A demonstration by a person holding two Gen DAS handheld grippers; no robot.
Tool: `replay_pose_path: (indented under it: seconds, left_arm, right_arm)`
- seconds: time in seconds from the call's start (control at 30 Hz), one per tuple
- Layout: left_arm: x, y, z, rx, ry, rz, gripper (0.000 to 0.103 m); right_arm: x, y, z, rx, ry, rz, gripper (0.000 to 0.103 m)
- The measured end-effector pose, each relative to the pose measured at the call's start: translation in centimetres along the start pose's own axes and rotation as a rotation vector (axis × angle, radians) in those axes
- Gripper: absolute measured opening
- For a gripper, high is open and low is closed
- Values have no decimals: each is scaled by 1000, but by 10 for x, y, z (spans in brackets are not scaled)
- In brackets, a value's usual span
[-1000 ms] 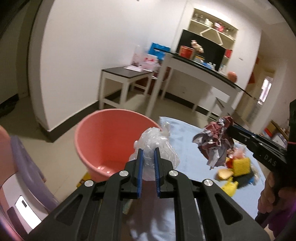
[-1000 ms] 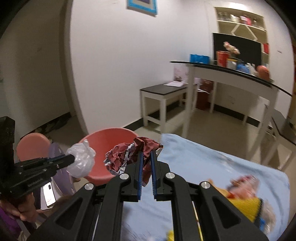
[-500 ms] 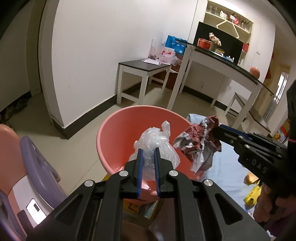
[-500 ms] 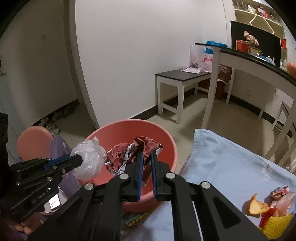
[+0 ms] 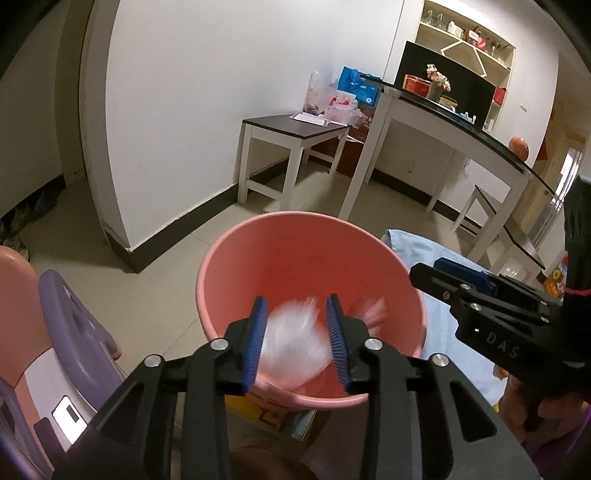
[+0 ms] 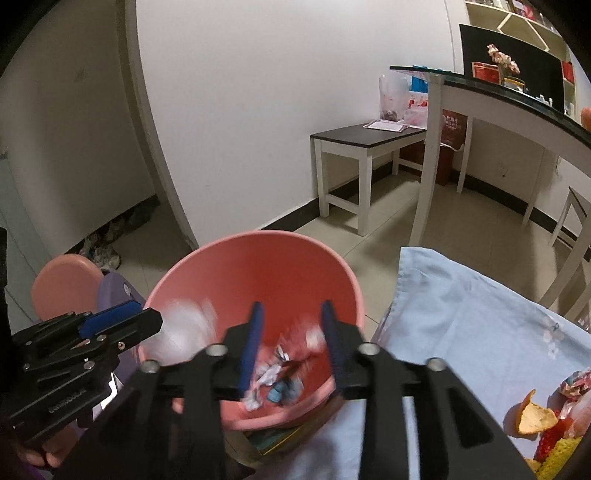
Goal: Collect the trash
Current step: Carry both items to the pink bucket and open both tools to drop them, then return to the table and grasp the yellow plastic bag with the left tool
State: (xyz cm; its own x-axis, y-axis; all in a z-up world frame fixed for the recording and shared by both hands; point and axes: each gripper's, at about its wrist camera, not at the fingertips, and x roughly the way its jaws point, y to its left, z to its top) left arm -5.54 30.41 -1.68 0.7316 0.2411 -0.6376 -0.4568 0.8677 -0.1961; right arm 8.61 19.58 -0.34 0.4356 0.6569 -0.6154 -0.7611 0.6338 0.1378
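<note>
This is a lived-in home, a dining or living room by the look of it: pale tiled floor [image 5: 155, 280], white walls with dark skirting. At one o'clock a low dark-topped side table [image 5: 295, 127] carries bags and papers, and a long glass-topped desk [image 5: 454, 125] runs off toward two o'clock beneath wall shelves [image 5: 469, 33] of jars. At eight o'clock sits a child's purple plastic seat [image 5: 70, 321].
</note>
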Motion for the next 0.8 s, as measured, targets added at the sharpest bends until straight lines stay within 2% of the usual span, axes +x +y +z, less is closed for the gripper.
replay_pose_path:
  seconds: [0.23, 0.5, 0.8]
  left_arm:
    - [-3, -6, 5, -3, 1, -1, 35]
    - [-12, -25, 7, 10, -10, -5, 35]
    - [-20, -52, 3, 56, -6, -9, 35]
  right_arm:
    - [-9, -10, 1, 29, -3, 0, 41]
    - [-39, -32, -3, 89, -16, -17, 47]
    - [-70, -48, -16, 108, -5, -85, 48]
